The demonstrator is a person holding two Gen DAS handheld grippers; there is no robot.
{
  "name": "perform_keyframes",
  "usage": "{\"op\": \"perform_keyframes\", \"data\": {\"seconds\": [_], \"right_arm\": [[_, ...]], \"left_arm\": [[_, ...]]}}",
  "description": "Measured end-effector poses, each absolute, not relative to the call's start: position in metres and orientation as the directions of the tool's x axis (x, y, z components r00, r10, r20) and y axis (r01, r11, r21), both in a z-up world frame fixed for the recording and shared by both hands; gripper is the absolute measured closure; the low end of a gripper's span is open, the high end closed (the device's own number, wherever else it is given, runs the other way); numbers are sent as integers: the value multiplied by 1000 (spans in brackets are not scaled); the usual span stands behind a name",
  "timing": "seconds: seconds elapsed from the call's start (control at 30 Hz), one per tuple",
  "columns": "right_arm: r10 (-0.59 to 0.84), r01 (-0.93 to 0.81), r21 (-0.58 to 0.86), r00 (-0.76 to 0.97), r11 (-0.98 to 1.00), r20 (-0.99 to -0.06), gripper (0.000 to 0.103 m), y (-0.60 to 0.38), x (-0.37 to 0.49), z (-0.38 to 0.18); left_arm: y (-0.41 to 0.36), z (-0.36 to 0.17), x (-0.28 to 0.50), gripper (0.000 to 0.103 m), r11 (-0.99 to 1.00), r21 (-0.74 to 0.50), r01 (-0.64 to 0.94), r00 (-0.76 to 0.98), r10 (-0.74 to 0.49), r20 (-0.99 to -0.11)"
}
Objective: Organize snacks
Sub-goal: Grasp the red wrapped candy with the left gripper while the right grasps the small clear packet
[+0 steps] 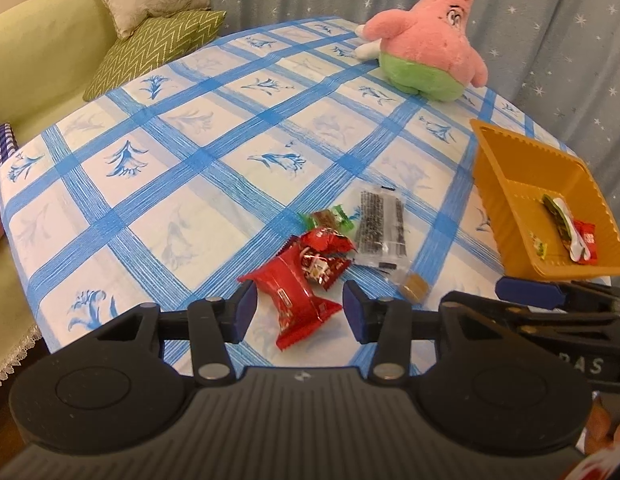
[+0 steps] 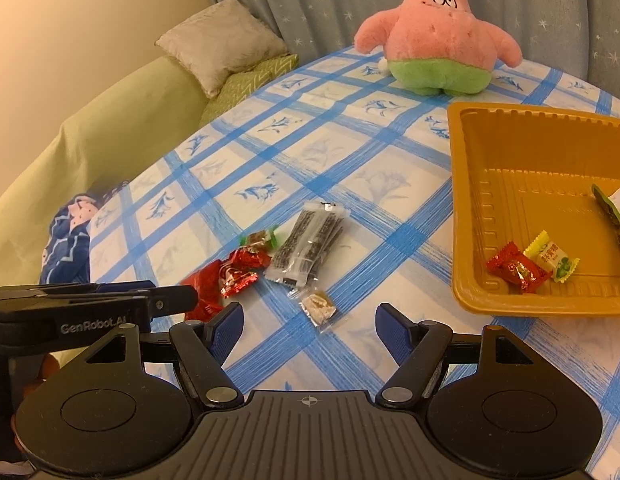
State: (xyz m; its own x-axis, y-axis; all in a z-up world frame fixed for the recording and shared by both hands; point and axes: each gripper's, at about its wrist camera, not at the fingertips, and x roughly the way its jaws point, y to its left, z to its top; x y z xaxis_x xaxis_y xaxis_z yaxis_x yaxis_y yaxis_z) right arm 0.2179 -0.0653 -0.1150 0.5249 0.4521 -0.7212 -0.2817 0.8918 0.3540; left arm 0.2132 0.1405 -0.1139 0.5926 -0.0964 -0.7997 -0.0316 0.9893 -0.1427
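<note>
A table covered by a blue-checked cloth [image 1: 189, 184] is seen past the left gripper [image 1: 297, 308], whose jaws are spread wide above a red snack packet [image 1: 293, 300]. Just beyond it, more wrapped sweets and a clear packet of dark sticks [image 1: 380, 226] are clustered. An orange tray [image 1: 506, 184] holding a few snacks is set at the table's right edge. A pink plush starfish [image 1: 426, 44] is seated at the far edge.

Blue-checked tablecloth [image 1: 189, 168], orange tray [image 2: 462, 208], red wrapper [image 1: 297, 300].
</note>
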Motion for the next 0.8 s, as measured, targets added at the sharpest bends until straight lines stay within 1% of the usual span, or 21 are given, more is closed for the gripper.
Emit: {"op": "perform_keyframes", "data": {"seconds": [0.2, 0.27, 0.4, 0.47, 0.57, 0.8], "right_arm": [[455, -283, 357, 517, 890, -725, 29, -65, 223, -119], [455, -282, 358, 514, 890, -727, 29, -64, 225, -120], [456, -285, 357, 511, 890, -729, 30, -64, 228, -121], [457, -287, 358, 509, 889, -729, 30, -63, 230, -122], [457, -291, 354, 505, 889, -732, 30, -62, 231, -123], [456, -306, 343, 496, 888, -739, 30, -58, 235, -127]], "left_arm": [[144, -126, 226, 65, 988, -145, -61, 577, -83, -813], [145, -130, 230, 69, 986, -150, -69, 569, -85, -818], [147, -135, 234, 70, 987, -143, -73, 558, -78, -826], [148, -137, 234, 75, 987, -146, -69, 554, -84, -828], [147, -139, 235, 81, 989, -139, -52, 550, -87, -831], [152, -139, 231, 84, 993, -115, -34, 556, -77, -828]]}}
